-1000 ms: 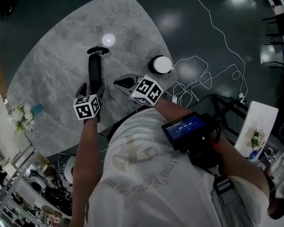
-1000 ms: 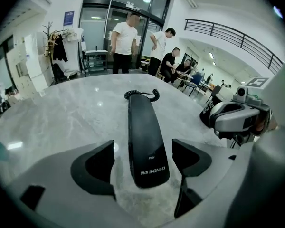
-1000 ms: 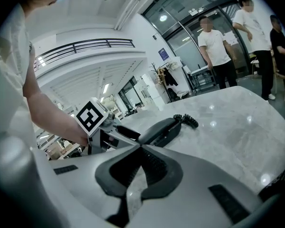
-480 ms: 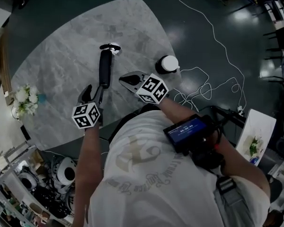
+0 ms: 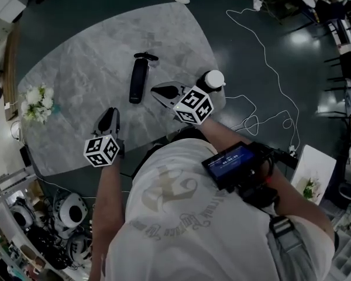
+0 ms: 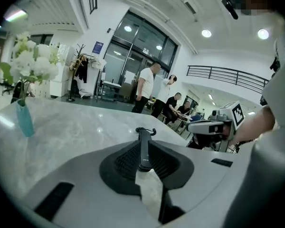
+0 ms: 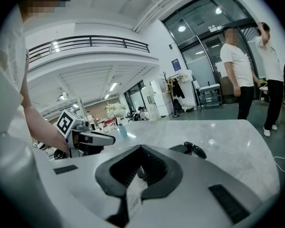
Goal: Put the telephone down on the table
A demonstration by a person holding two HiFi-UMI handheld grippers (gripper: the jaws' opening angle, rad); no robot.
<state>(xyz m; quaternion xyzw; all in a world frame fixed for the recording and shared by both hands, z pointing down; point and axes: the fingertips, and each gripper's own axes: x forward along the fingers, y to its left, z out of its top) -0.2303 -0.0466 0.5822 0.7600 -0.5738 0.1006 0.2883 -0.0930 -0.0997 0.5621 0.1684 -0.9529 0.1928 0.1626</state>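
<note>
Lying flat on the table (image 5: 76, 75), the telephone (image 5: 138, 81) points its length away from the person, with its coiled cord (image 5: 146, 55) curled at the far end. We see no gripper touching it. The left gripper (image 5: 109, 113) hovers nearer the person and a little to the left of the telephone's near end, clear of it; in the left gripper view we look through the parted jaws at the telephone on the table beyond them, and nothing sits between the pads. The right gripper (image 5: 155, 89) is just to the right of the telephone's near end, also apart from it; in the right gripper view we find its jaws drawn together to a thin slit, gripping nothing, with the cord showing to their right. A white cup (image 5: 213, 79) stands near the table's right edge, behind the right gripper. Flowers (image 5: 38, 98) stand at the left edge. Cables (image 5: 263, 57) trail over the floor
</note>
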